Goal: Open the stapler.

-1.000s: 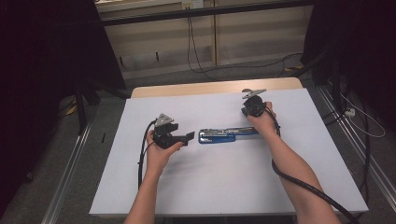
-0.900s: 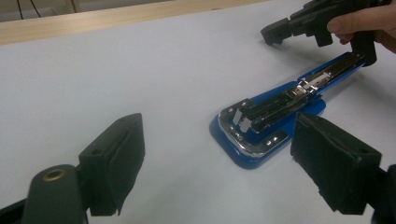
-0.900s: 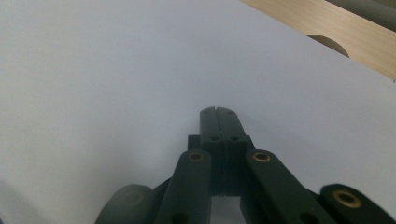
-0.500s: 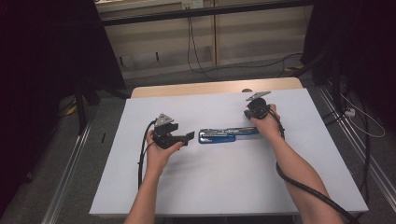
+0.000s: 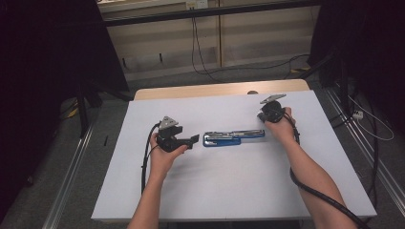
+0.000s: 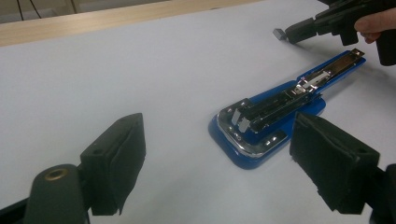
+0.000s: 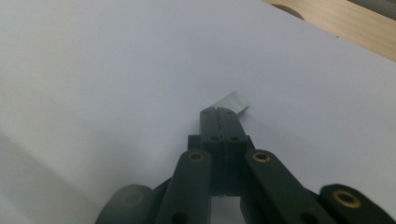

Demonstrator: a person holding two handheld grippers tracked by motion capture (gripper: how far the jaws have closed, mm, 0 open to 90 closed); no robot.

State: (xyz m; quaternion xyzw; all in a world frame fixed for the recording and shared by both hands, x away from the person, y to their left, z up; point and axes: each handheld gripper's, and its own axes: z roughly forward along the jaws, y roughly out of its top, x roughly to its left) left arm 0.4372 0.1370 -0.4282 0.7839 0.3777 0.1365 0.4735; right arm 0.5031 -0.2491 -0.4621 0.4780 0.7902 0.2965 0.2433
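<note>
Staples [image 7: 232, 102] sit pinched in the closed right claw [image 7: 217, 111]; left claw [image 6: 219, 154] gapes.

We see that the right gripper [image 5: 262, 116] is now a little further from the blue stapler [image 5: 232, 138] than before: the right hand [image 5: 279, 125] carries it toward the far right part of the table, away from the stapler's thin end. Its jaws pinch a small strip of staples [image 7: 232, 101], which goes along with it.
</note>
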